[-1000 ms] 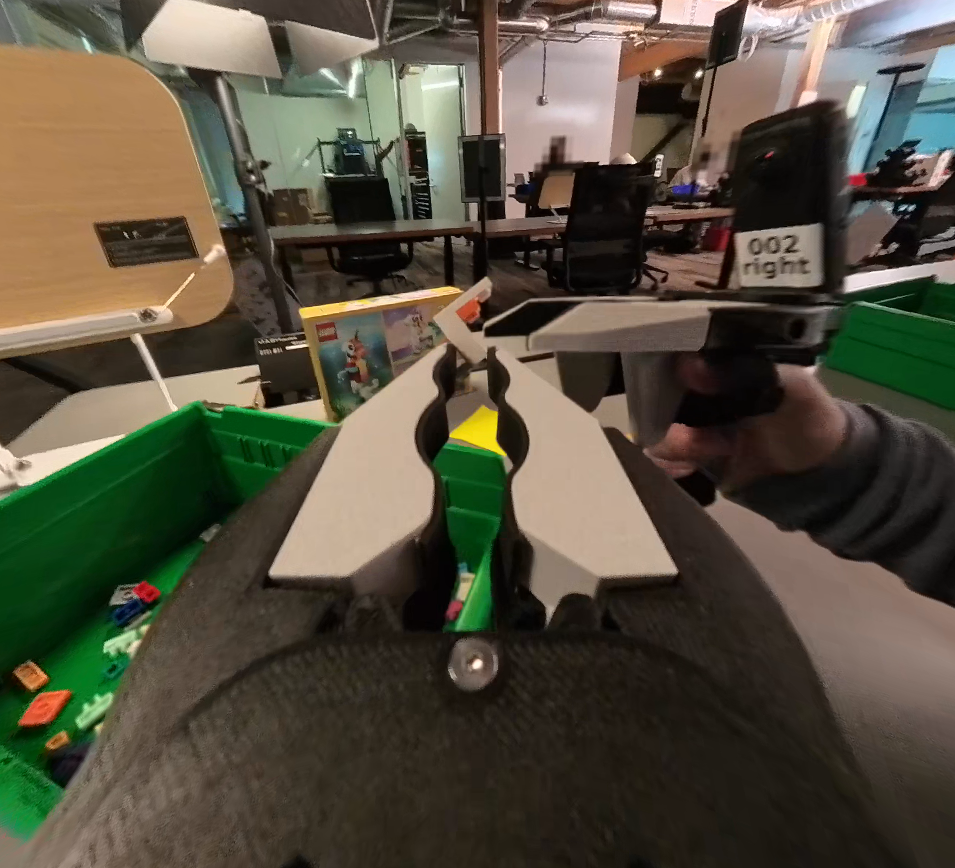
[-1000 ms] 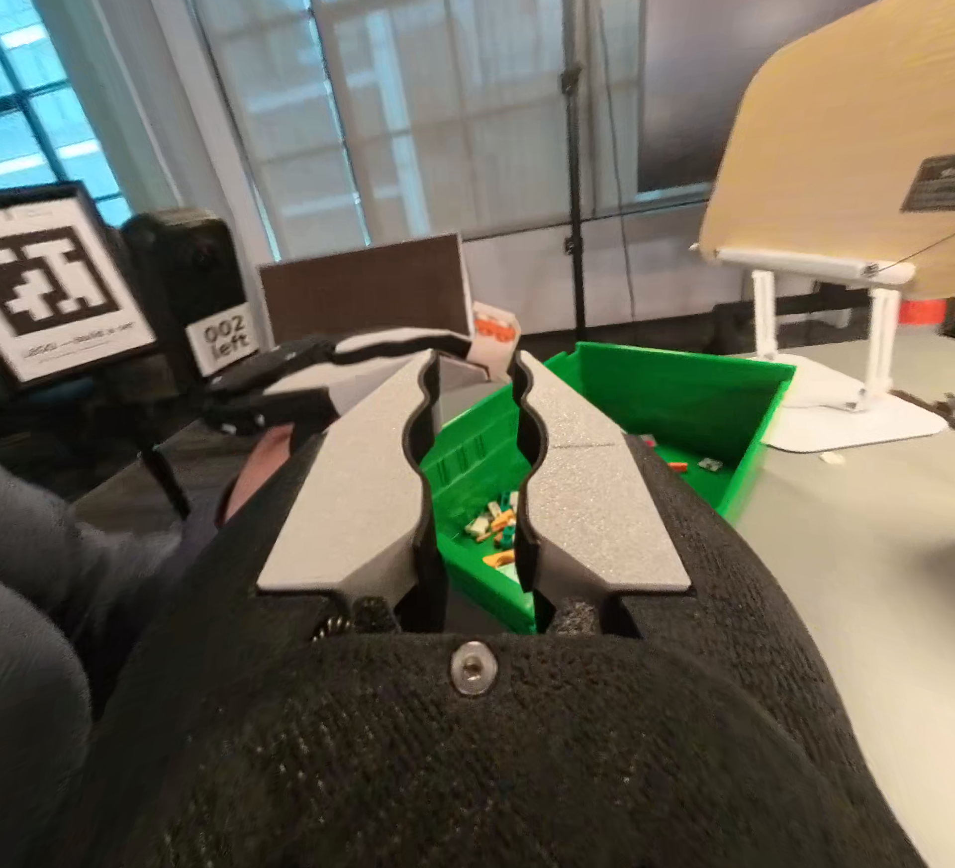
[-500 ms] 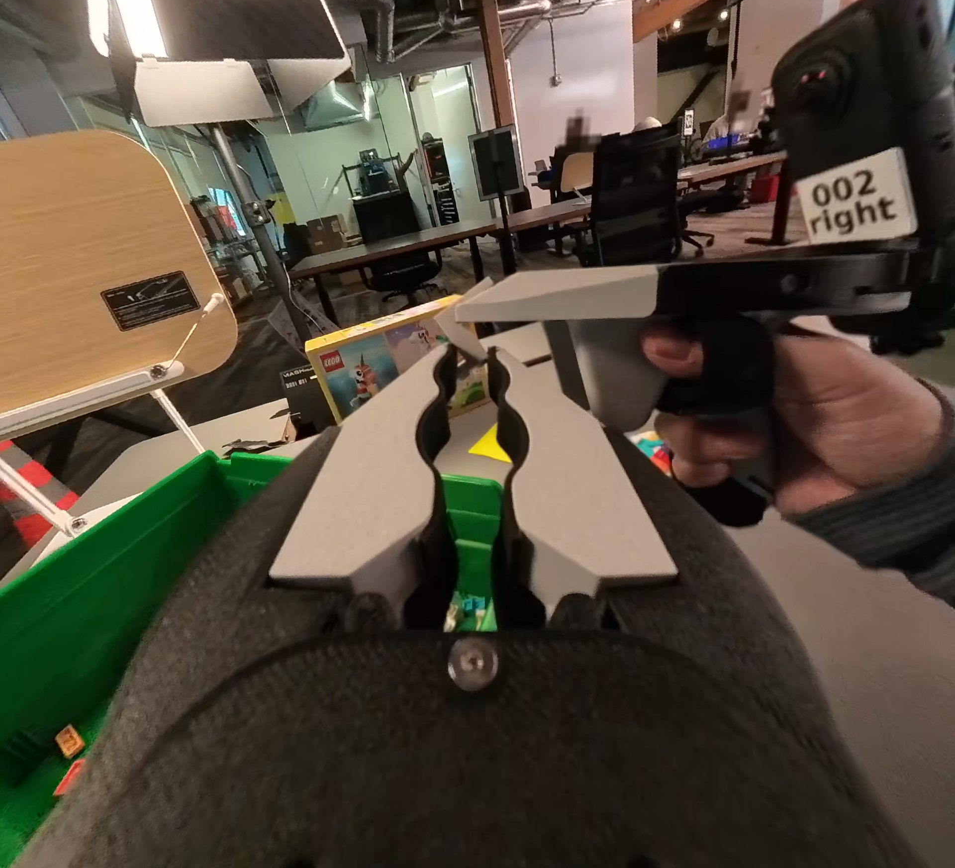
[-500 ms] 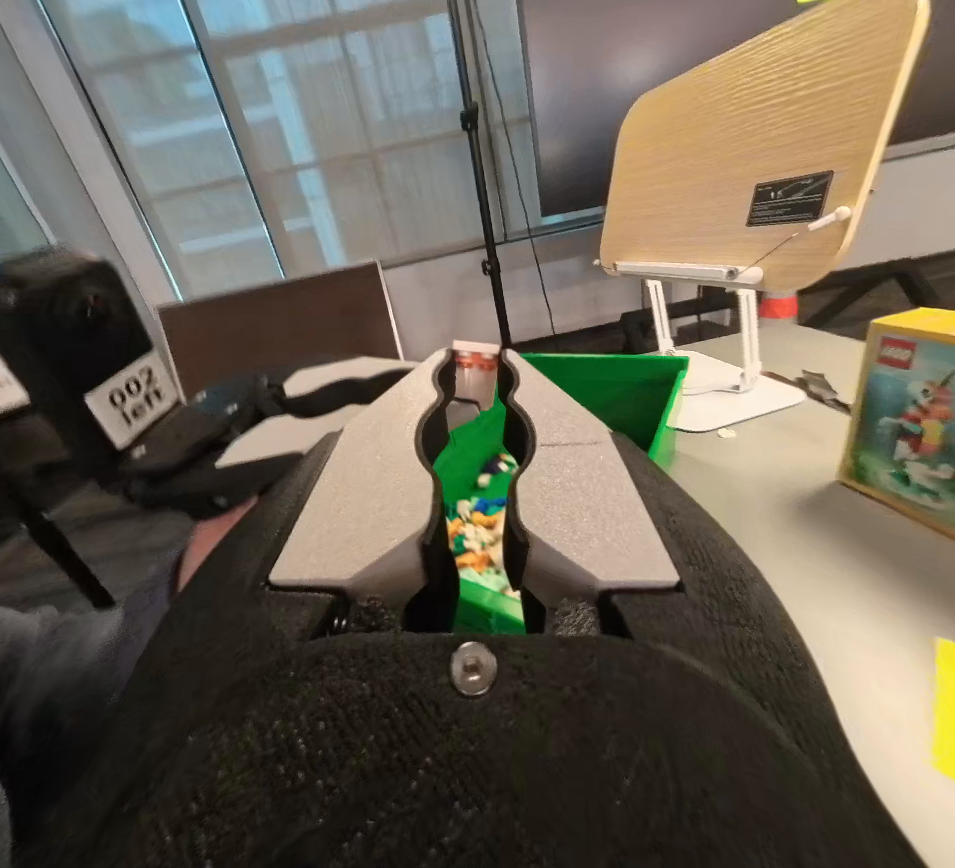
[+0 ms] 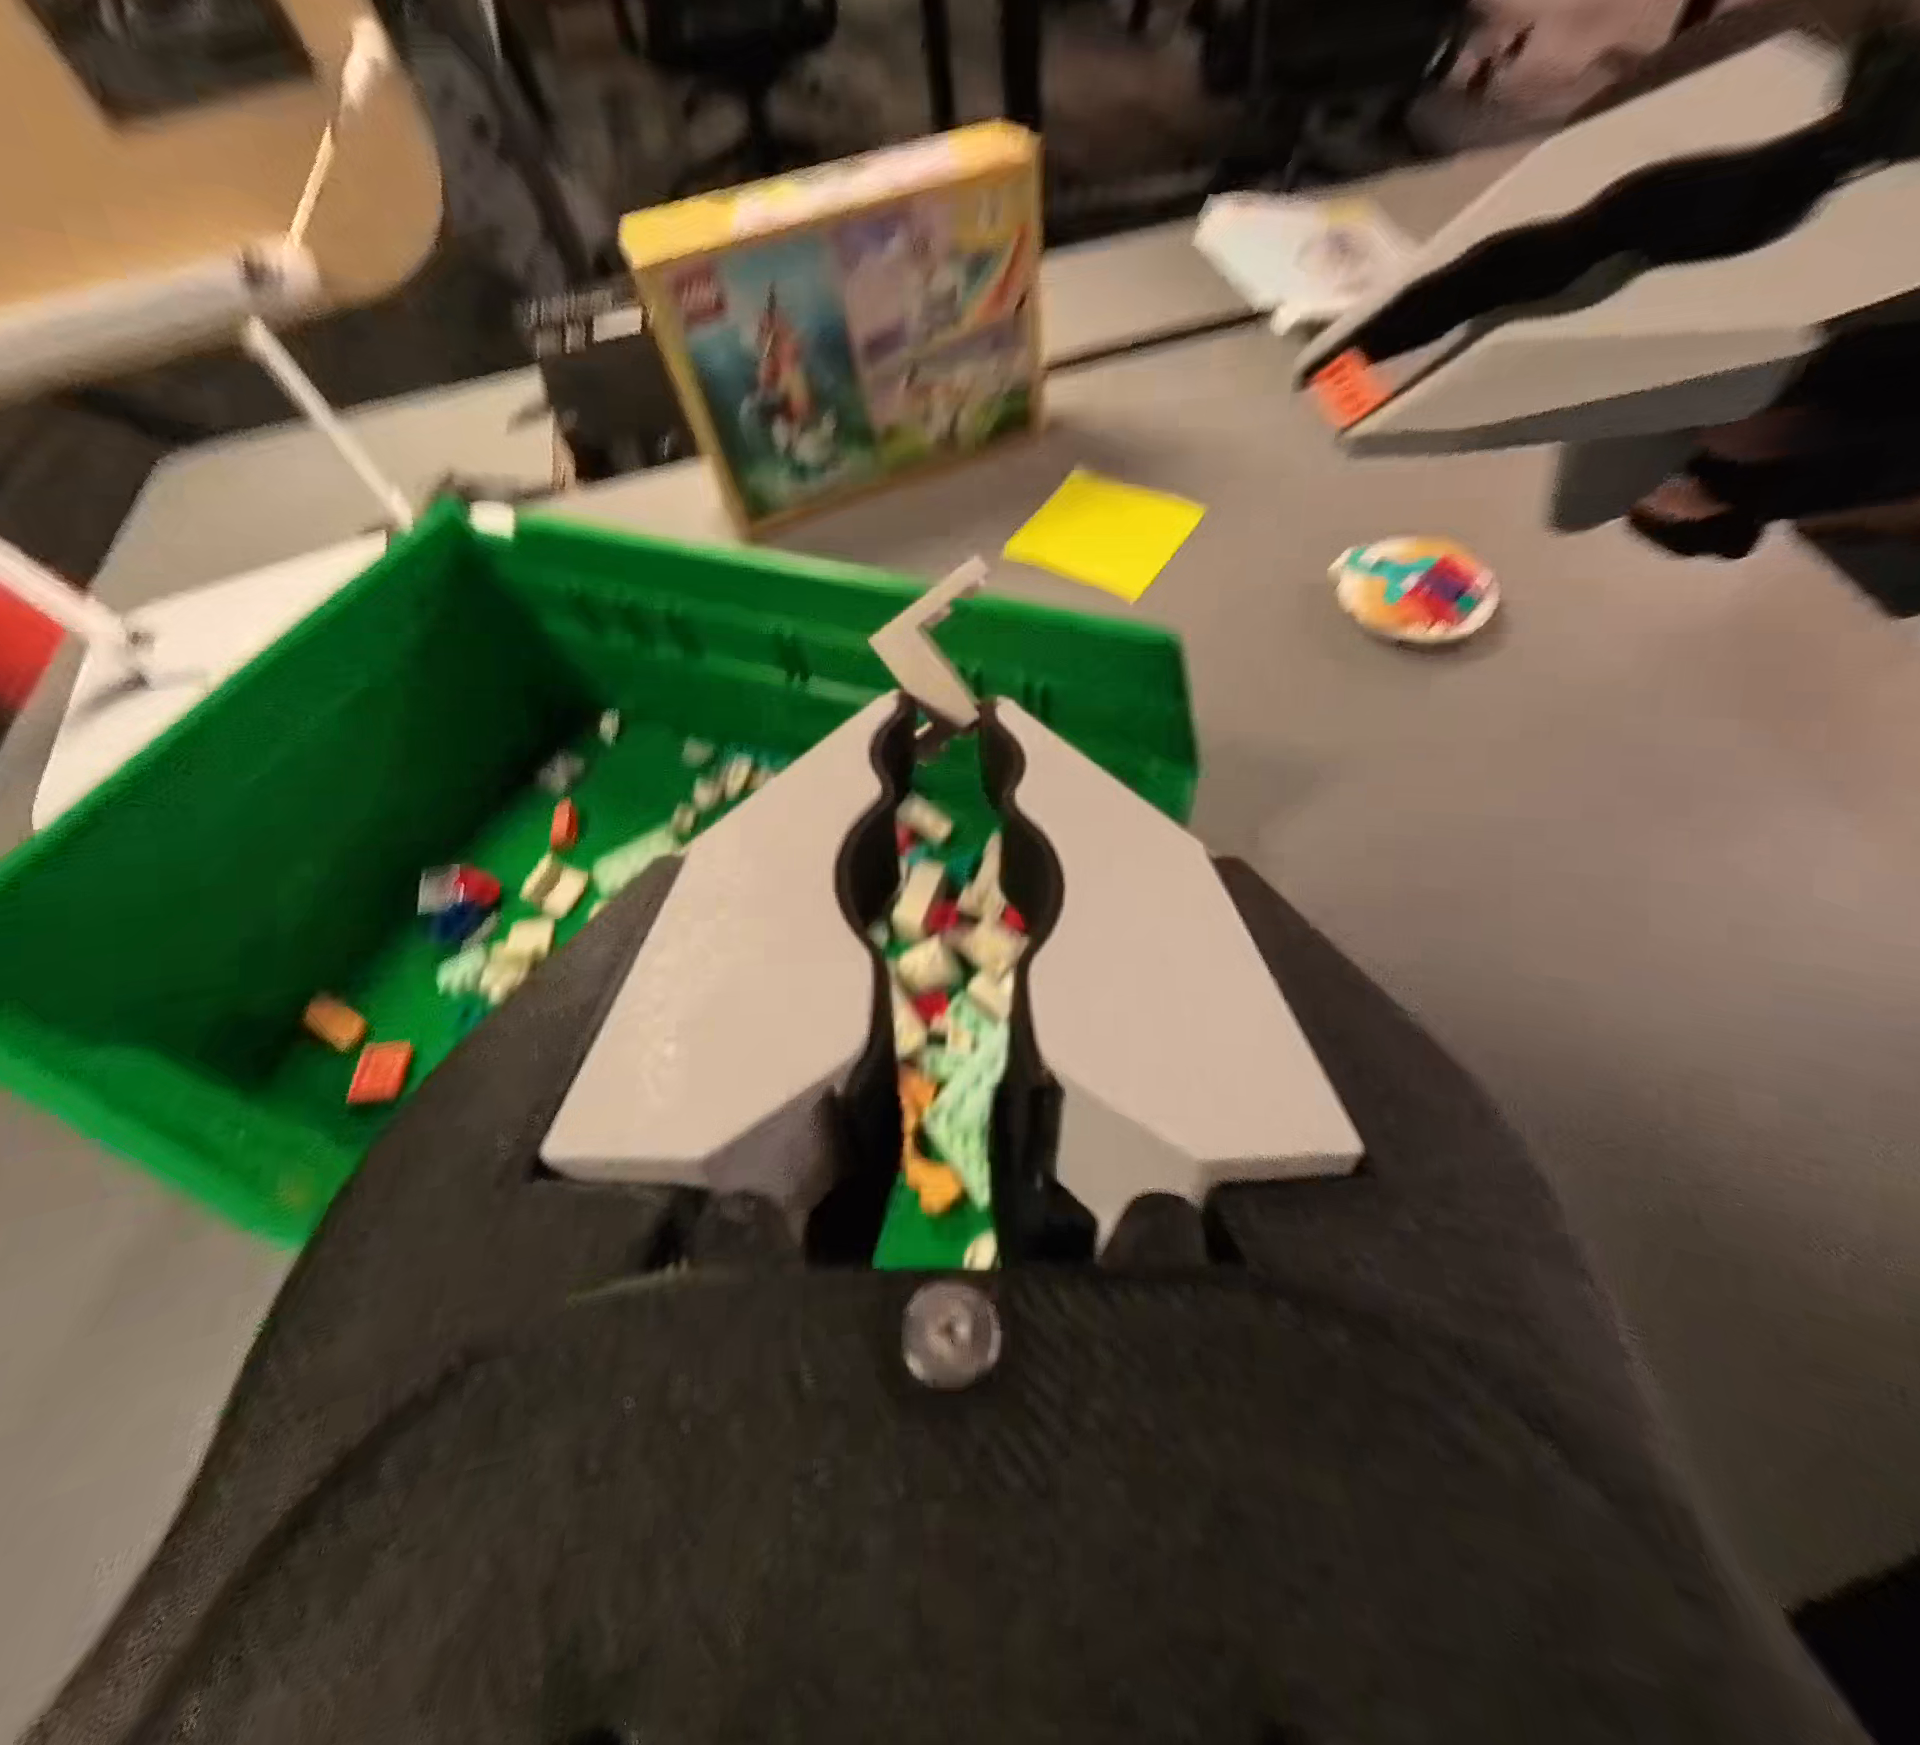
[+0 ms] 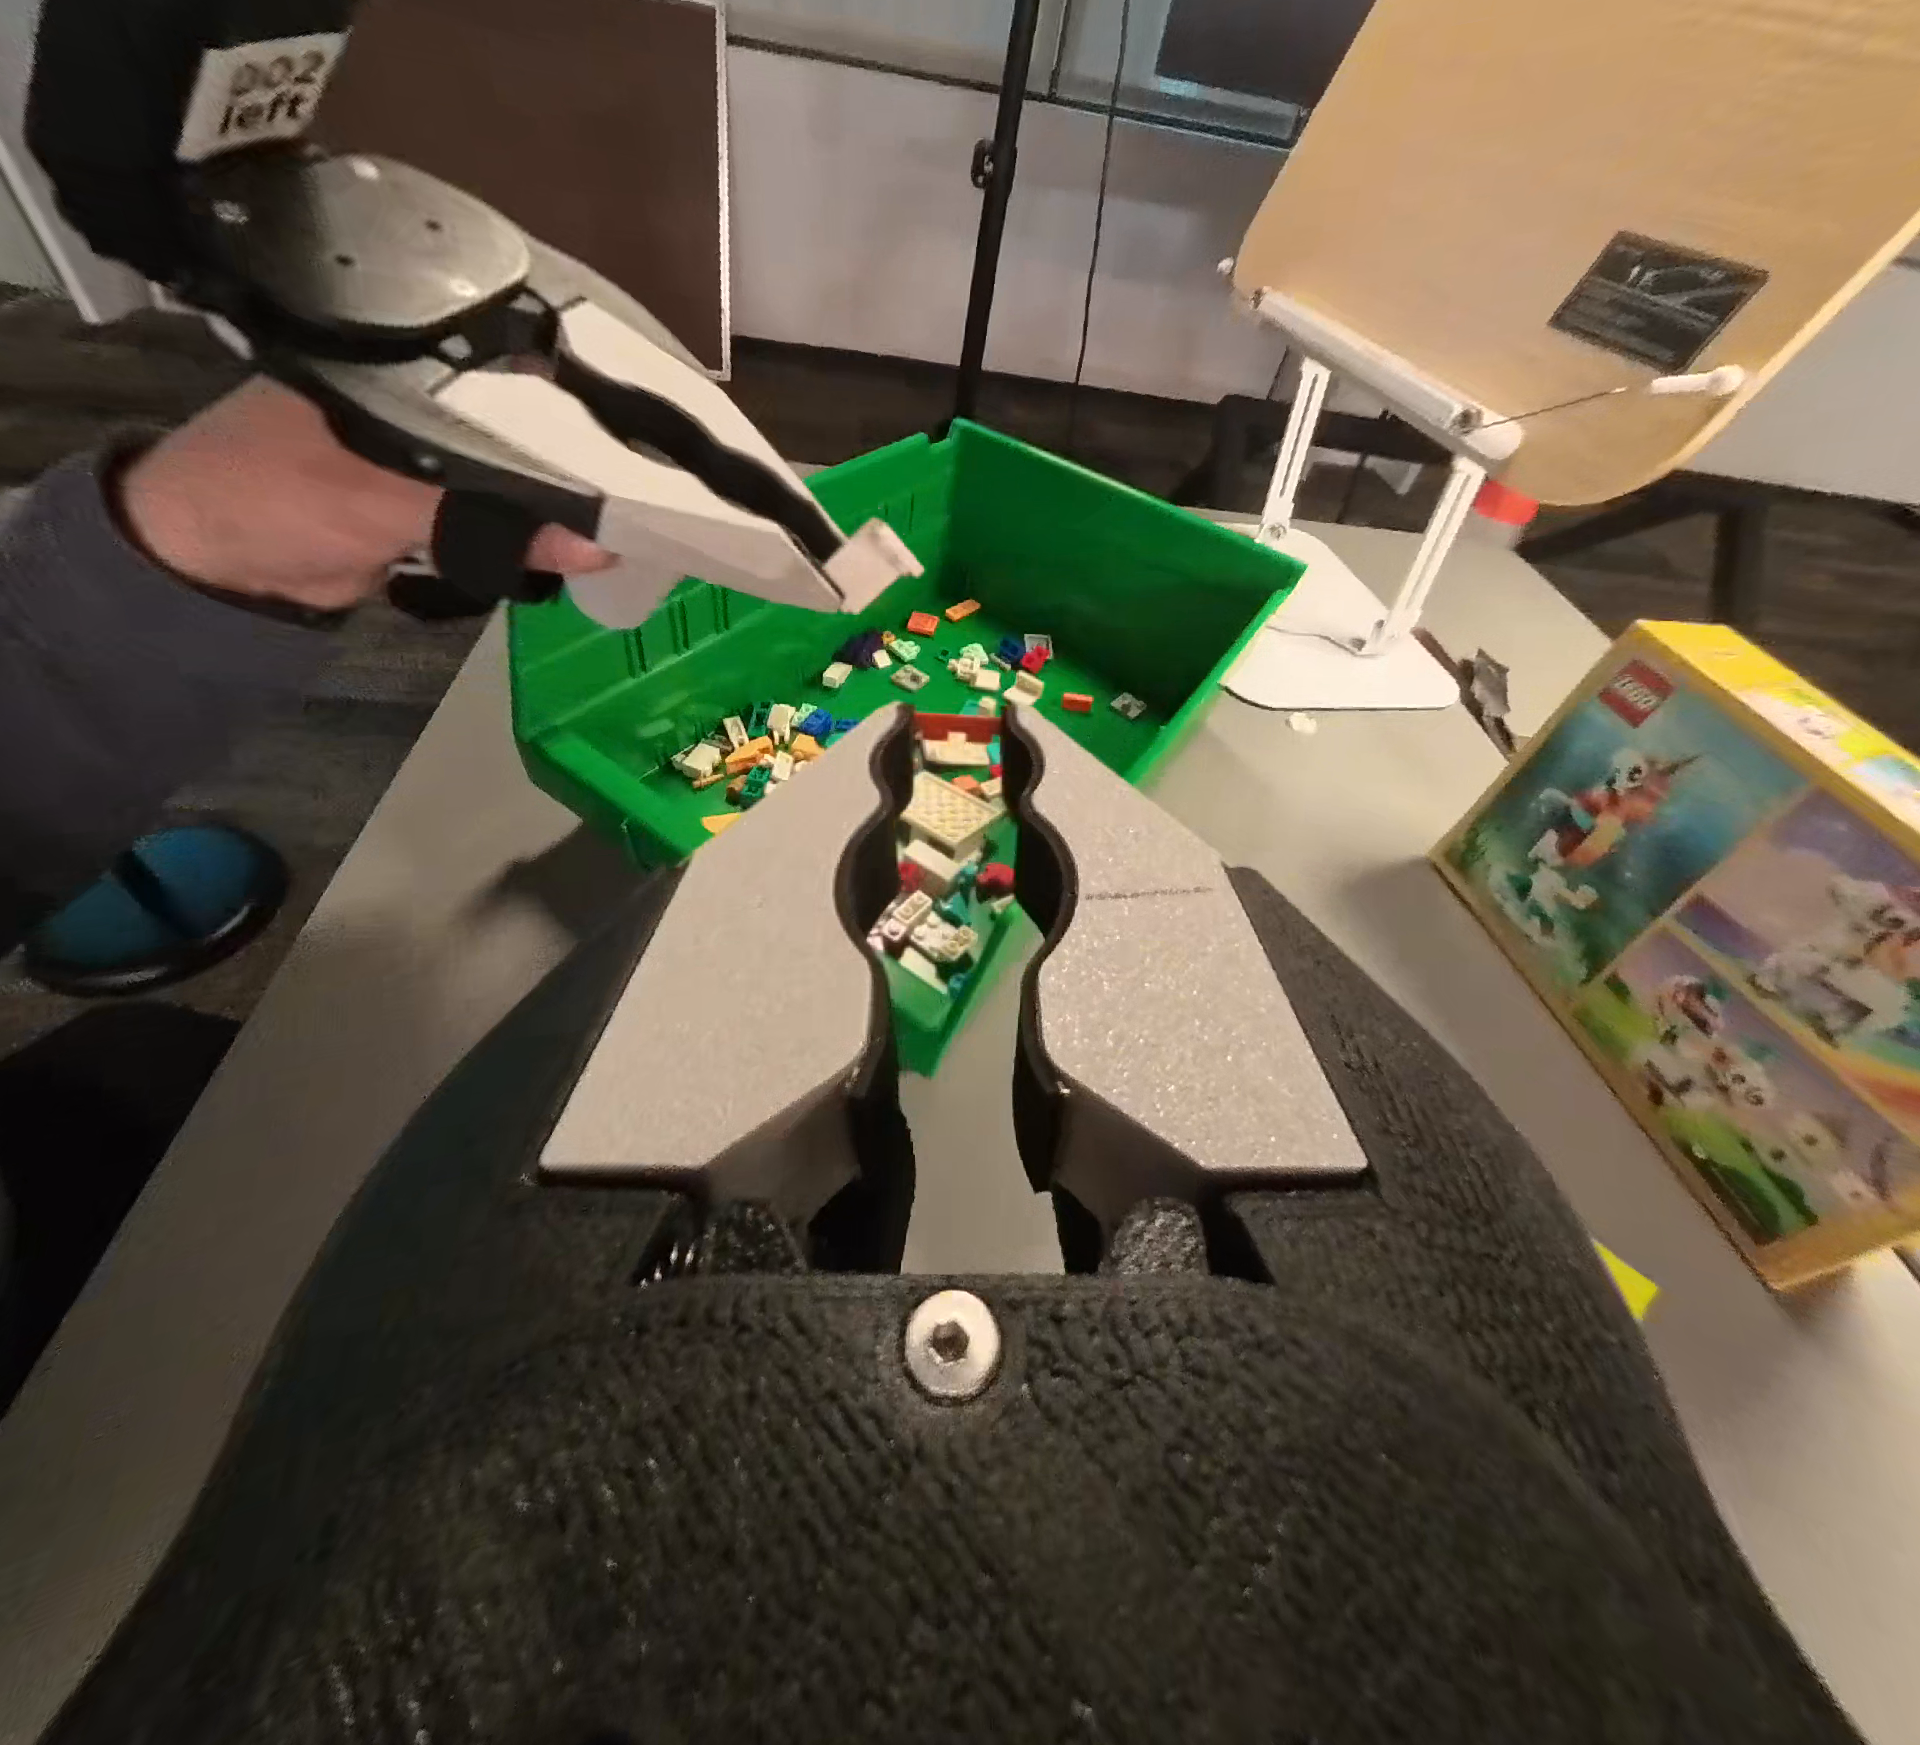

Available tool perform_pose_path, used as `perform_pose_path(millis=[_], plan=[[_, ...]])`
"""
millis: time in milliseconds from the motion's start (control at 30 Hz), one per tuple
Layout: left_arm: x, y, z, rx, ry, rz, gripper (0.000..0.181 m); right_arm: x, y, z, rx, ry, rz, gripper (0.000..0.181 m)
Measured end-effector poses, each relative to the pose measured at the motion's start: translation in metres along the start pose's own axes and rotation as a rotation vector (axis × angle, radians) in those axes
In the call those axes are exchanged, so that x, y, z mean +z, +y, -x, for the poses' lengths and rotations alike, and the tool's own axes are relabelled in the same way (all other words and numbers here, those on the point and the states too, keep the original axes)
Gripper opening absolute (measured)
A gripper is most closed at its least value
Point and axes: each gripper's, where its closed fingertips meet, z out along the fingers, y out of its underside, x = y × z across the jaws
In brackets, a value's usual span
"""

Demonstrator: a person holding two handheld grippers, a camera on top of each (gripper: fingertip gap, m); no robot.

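Both grippers have tipped down from level to hang over the green bin (image 6: 1091, 542). The left gripper (image 5: 940, 724) pinches a pale angled piece (image 5: 925, 646) at its fingers' tips; the right gripper (image 6: 956, 724) grips a small orange-and-white piece (image 6: 951, 737). Glossy plastic bricks (image 6: 935, 822) litter the ribbed bin on the smooth grey tabletop (image 6: 1299, 822).

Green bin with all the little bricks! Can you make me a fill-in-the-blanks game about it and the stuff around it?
1. The loose bricks lie inside a ___ bin.
2. The left gripper pinches a ___ angled piece over the bin.
3. The sticky note lying flat on the table is ___.

Missing words: green, grey, yellow.
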Motion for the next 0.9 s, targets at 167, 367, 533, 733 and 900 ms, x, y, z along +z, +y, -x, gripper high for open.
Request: perform_pose_path(millis=[167,367,533,733,900], plan=[[0.004,0.032,0.025,-0.052,-0.107,0.187,0.036,0.02,0.013,0.017,0.047,-0.068,0.037,0.014],[-0.006,0.019,0.034,0.003,-0.235,0.13,0.062,0.066,0.039,0.036,0.015,-0.064,0.146,0.045],[-0.027,-0.016,0.026,0.087,-0.289,-0.017,0.062,0.072,0.03,0.042,-0.029,-0.045,0.096,0.073],[-0.038,-0.033,-0.008,0.126,-0.148,-0.141,0.059,-0.021,0.05,-0.014,-0.041,0.146,0.1,0.072],[-0.023,-0.027,-0.039,0.135,-0.012,-0.167,0.056,-0.089,0.135,-0.06,0.16,0.284,0.235,0.075]])
